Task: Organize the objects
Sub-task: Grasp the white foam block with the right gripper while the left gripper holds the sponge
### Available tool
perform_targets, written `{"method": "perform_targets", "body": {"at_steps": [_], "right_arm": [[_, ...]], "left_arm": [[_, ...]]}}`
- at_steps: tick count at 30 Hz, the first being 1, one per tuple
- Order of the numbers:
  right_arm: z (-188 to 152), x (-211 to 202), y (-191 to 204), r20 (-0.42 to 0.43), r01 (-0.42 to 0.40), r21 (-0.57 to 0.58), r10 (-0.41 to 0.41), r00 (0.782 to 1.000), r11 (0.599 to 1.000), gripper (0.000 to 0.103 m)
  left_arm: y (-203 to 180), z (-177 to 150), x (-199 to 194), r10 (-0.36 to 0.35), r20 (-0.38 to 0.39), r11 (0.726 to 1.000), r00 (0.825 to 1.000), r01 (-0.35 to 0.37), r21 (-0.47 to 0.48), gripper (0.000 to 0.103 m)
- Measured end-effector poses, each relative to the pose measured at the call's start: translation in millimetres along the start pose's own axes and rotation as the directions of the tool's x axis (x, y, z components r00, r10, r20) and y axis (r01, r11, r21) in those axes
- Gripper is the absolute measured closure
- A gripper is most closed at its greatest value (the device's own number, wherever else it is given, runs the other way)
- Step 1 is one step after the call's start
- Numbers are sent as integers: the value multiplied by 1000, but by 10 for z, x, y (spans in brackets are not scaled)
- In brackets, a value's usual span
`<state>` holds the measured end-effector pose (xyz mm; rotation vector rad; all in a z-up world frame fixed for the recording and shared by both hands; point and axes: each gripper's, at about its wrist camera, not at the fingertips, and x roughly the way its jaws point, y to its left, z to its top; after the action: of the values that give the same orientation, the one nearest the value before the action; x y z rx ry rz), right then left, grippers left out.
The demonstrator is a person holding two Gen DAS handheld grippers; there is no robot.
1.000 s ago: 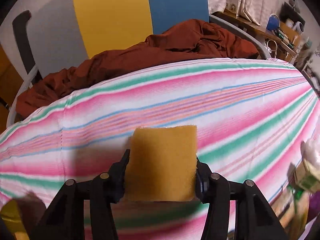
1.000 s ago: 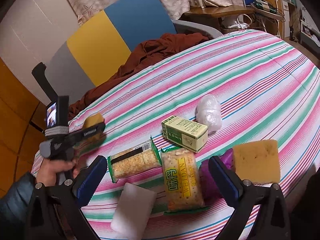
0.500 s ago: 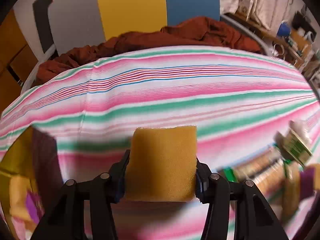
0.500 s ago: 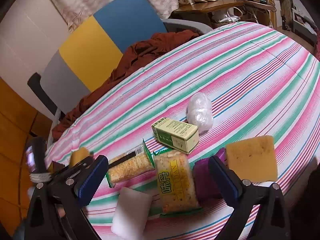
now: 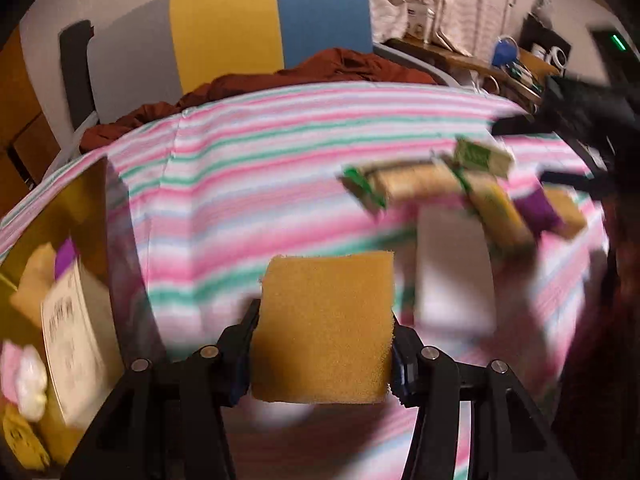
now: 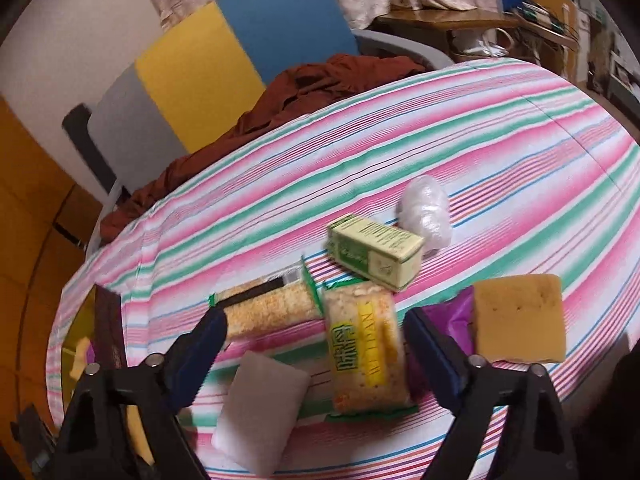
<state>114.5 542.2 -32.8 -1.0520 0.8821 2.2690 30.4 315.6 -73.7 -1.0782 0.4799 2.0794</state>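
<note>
My left gripper (image 5: pixel 325 332) is shut on a yellow-brown sponge (image 5: pixel 326 326) and holds it above the striped tablecloth (image 5: pixel 248 184). A yellow box (image 5: pixel 60 216) at the left edge holds several items. My right gripper (image 6: pixel 316 334) is open and empty, hovering over a cracker pack (image 6: pixel 364 344). Around it lie a second cracker pack (image 6: pixel 268 312), a white sponge (image 6: pixel 260 404), a green carton (image 6: pixel 376 252), a purple packet (image 6: pixel 456 320), a tan sponge (image 6: pixel 520 324) and a clear plastic wad (image 6: pixel 426 210). The left wrist view is blurred.
A chair with grey, yellow and blue panels (image 6: pixel 224 60) stands behind the table with a brown cloth (image 6: pixel 304 88) draped on it. A cluttered wooden desk (image 6: pixel 480 20) is at the back right. The yellow box (image 6: pixel 84 344) sits at the table's left edge.
My left gripper has swung right with the sponge, so the yellow box and the snack pile came into its view. My right gripper has drifted closer over the cracker packs.
</note>
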Motion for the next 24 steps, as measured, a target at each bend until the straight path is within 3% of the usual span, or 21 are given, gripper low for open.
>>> {"method": "perform_targets", "body": {"at_steps": [4, 8, 14, 18, 24], "right_arm": [[-121, 68, 185, -82, -99, -59, 94, 992, 993, 21], [-373, 138, 423, -170, -121, -134, 98, 981, 983, 22], [-598, 328, 457, -222, 4, -124, -32, 974, 992, 23], [-614, 441, 473, -228, 32, -109, -56, 972, 993, 23], [-633, 558, 631, -189, 113, -195, -151, 970, 974, 27]], "left_arm": [[-31, -252, -10, -6, 11, 999, 1000, 5, 42, 49], [-4, -272, 6, -29, 22, 999, 999, 28, 41, 49], [9, -319, 13, -45, 61, 998, 997, 42, 47, 49], [10, -347, -6, -52, 82, 998, 995, 48, 50, 48], [-12, -394, -34, -52, 116, 997, 992, 44, 64, 47]]}}
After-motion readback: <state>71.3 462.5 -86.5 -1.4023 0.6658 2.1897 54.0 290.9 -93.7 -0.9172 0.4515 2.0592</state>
